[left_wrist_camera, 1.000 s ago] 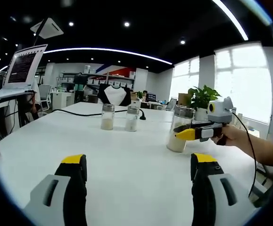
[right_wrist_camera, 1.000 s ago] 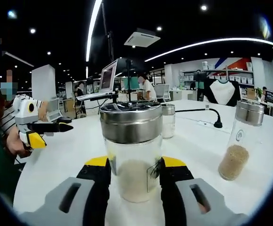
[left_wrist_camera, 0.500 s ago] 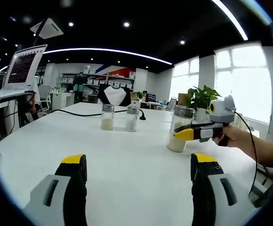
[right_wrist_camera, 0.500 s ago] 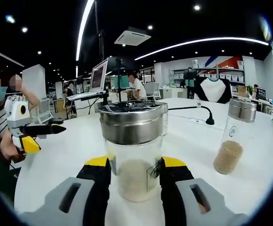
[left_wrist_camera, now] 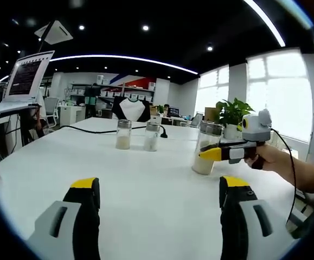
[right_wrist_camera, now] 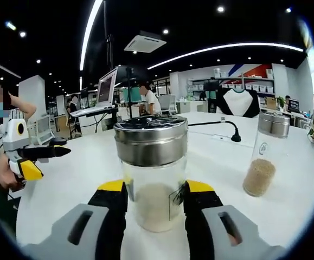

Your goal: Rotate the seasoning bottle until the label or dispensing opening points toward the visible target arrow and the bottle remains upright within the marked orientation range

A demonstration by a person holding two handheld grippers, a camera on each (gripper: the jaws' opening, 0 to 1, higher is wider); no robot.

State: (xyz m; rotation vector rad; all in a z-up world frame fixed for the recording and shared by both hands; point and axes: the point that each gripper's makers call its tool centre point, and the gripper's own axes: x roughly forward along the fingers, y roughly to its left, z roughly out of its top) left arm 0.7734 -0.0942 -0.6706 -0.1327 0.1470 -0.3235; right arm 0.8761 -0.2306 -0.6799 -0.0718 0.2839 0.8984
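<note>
1. Since a second ago: my right hand-held gripper has turned with the seasoning bottle clamped in it; in the right gripper view the background has slid, the second jar drifting left while the bottle keeps its place between the jaws. Left gripper view unchanged.
2. Right hand-held gripper: clenched on the seasoning bottle, yellow pads against the glass on both sides.
3. Seasoning bottle: upright on the white worktop, steel cap on, pale granules filling the lower part.
4. Left hand-held gripper: released, jaws wide, holding nothing, low over the worktop.
5. Two small jars stand farther back.
6. Progress: rotation under way, I judge; no target arrow visible to me, so alignment cannot be confirmed. Release remains.
</note>
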